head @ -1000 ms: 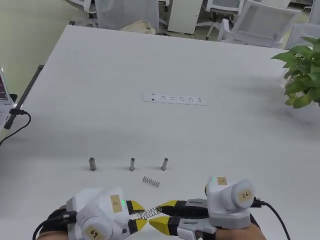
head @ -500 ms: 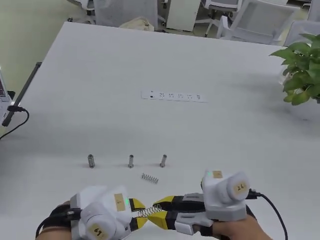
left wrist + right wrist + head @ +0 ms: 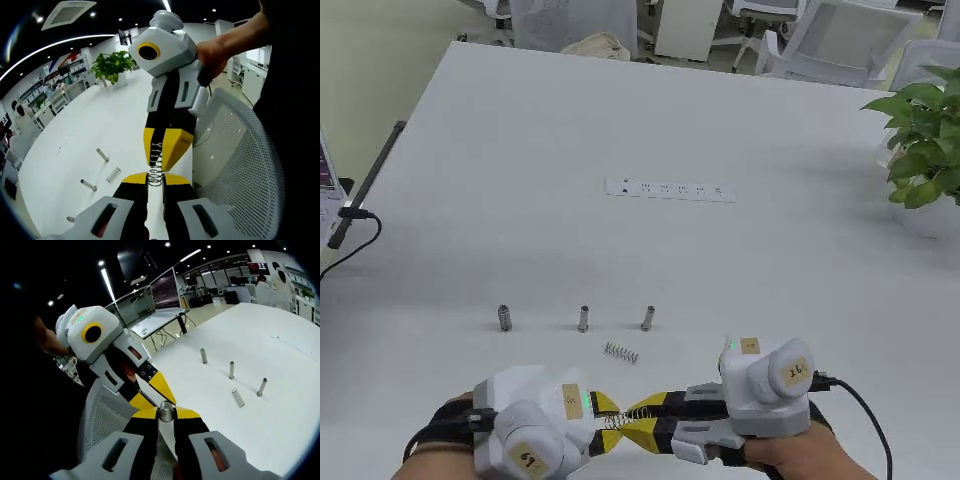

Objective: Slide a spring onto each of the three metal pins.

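Note:
A small coil spring [image 3: 616,425] is held level between my two grippers near the table's front edge. My left gripper [image 3: 603,426] is shut on one end and my right gripper [image 3: 638,424] is shut on the other. In the left gripper view the spring [image 3: 156,167] runs from my own tips up into the right gripper's yellow jaws. Seen end-on, the spring [image 3: 166,411] sits between the right gripper's tips. Three upright pins stand in a row farther out: the left pin [image 3: 504,318] carries a spring, while the middle pin [image 3: 583,318] and right pin [image 3: 647,318] are bare.
A loose spring [image 3: 620,351] lies flat just in front of the right pin. A white power strip [image 3: 666,190] lies mid-table. A potted plant [image 3: 925,150] stands at the right edge, and a black cable [image 3: 350,240] runs along the left edge.
The right gripper's jaws, open a second ago, have closed on the spring's free end, and the two grippers have drawn closer together. The head camera has shifted slightly.

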Demonstrator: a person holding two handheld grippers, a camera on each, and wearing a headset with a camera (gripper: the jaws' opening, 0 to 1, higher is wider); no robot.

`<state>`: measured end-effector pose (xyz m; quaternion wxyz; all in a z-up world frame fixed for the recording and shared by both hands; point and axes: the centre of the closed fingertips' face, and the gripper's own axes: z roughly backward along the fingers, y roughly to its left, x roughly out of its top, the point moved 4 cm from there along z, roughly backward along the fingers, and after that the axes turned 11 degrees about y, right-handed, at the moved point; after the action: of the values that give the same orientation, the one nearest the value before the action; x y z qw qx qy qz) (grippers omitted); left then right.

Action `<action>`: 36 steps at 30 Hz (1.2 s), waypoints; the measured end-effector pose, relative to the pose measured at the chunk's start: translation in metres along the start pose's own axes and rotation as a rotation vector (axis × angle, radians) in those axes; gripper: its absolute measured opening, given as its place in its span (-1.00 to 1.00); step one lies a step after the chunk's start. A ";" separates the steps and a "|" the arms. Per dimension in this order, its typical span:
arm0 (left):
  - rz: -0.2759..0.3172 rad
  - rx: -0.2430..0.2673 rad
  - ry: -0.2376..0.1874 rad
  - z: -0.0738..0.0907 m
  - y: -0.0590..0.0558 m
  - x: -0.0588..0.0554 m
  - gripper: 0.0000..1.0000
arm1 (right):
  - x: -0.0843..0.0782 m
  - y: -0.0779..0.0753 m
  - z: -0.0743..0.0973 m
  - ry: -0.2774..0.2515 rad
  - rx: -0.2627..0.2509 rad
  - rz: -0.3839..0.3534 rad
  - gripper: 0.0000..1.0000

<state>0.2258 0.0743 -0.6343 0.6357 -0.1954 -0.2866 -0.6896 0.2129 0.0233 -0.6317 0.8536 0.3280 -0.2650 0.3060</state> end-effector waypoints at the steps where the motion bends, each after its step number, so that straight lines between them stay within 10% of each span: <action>1: 0.003 0.001 -0.002 0.000 0.000 0.000 -0.94 | 0.000 0.000 0.000 -0.002 -0.001 0.000 -0.83; 13: 0.065 0.010 -0.015 0.003 0.006 -0.004 -0.89 | 0.001 -0.004 0.004 -0.029 -0.028 -0.016 -0.83; 36: 0.372 0.128 -0.083 0.029 0.042 -0.034 -0.71 | 0.004 -0.033 0.011 -0.049 -0.115 -0.063 -0.83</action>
<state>0.2690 0.1177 -0.6281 0.7507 -0.2326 -0.3149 -0.5321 0.2358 -0.0030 -0.6352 0.8734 0.2940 -0.2926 0.2553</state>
